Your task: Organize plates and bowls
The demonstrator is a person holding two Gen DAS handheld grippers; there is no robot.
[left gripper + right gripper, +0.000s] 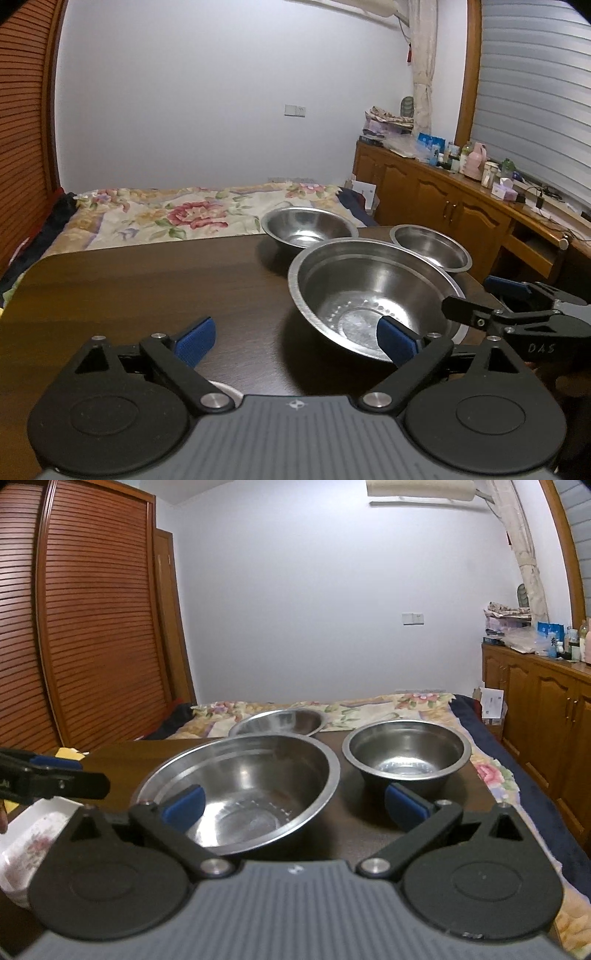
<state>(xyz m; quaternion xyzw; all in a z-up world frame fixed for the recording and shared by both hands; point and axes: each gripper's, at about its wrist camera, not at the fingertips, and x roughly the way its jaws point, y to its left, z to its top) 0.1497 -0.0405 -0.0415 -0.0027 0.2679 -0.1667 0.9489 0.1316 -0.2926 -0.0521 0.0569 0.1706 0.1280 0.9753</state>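
Three steel bowls stand on the dark wooden table (147, 280). The large bowl (373, 295) (240, 786) is nearest, a medium bowl (308, 229) (280, 720) is at the far edge, and a smaller deep bowl (430, 245) (406, 753) stands to the right. A white floral plate (33, 834) lies at the near left. My left gripper (295, 341) is open above the table, its right pad over the large bowl's near rim. My right gripper (295, 808) is open too, its left pad over the large bowl's inside. Neither holds anything.
Behind the table lies a bed with a floral quilt (177, 214). Wooden cabinets (443, 199) topped with bottles and boxes run along the right wall. Slatted wardrobe doors (92, 627) stand at the left. Bare tabletop spreads left of the bowls.
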